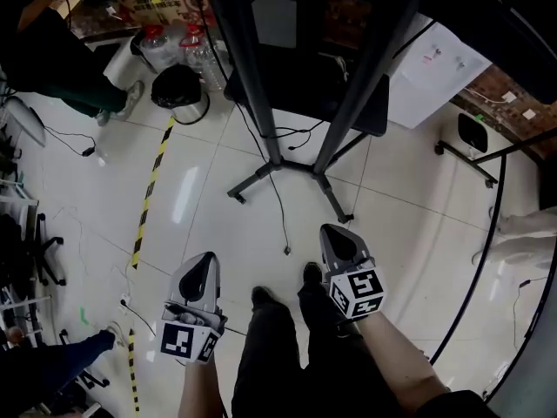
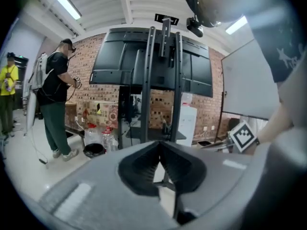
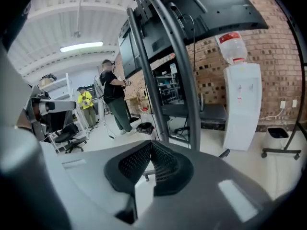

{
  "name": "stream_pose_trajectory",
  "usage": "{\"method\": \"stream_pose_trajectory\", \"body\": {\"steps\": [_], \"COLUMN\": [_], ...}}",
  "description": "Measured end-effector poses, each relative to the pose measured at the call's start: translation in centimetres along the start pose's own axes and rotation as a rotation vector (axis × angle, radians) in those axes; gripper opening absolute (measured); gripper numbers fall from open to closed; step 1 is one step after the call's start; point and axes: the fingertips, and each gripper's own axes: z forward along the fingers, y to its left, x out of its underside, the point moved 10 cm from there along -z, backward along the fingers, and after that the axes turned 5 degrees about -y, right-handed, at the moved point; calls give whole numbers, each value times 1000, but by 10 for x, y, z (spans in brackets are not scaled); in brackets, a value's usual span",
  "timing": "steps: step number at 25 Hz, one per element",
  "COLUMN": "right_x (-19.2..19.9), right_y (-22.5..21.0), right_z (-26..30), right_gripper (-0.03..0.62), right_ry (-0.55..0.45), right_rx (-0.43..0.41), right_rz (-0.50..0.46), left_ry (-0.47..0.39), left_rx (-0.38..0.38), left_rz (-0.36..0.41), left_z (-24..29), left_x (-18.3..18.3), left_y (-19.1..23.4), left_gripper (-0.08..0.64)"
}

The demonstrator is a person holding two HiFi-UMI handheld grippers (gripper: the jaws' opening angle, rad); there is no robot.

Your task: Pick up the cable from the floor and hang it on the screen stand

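A thin black cable (image 1: 282, 220) lies on the white tile floor, trailing from the foot of the screen stand (image 1: 278, 165) to a loose end in front of my shoes. The stand's two dark posts rise to a large black screen (image 2: 120, 63). My left gripper (image 1: 204, 261) hovers above the floor to the left of the cable end, jaws together and empty. My right gripper (image 1: 336, 232) hovers just right of the cable end, also shut and empty. In the gripper views, the left gripper (image 2: 159, 143) and the right gripper (image 3: 151, 143) each point towards the stand posts (image 3: 163, 71).
A black bin (image 1: 178, 87) and water bottles (image 1: 187, 42) stand left of the stand. Yellow-black floor tape (image 1: 150, 194) runs on the left. A person in green trousers (image 2: 55, 109) stands nearby. A water dispenser (image 3: 242, 104) and a whiteboard (image 1: 431, 68) are on the right.
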Motion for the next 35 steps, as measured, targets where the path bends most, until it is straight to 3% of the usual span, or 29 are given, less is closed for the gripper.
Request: {"method": "stream_pose_trajectory", "body": {"steps": [5,9,12,16,23,27,32,35], "right_x": [58,132,193,267,370,412,463,490], "right_y": [-11,-24,-29,-31,-40,-41,-40,-45], "right_z": [59,104,127,154,197,205,212,219], "right_gripper": [9,9,17,89,89,89,101,101], "right_ry": [95,212,322,494,703,781,885,937], "right_rx": [70,144,173,152,95,55,43,54], "right_rz": [42,44,80,107,119,94,162,173], "left_ry": [62,23,81,161,319,358,374,413], "left_rx": [-41,19,27,42,36,36,46,80], "left_rz": [-39,-105,-78,-82,-151,-175,-217,-203], "left_z": [29,57,65,71,68,59,53,59], "left_x": [58,109,151,217,337,373,402,424], "left_y": [39,62,77,94,131,138,140,139], "left_gripper": [0,0,0,0,0,0,0,0]}}
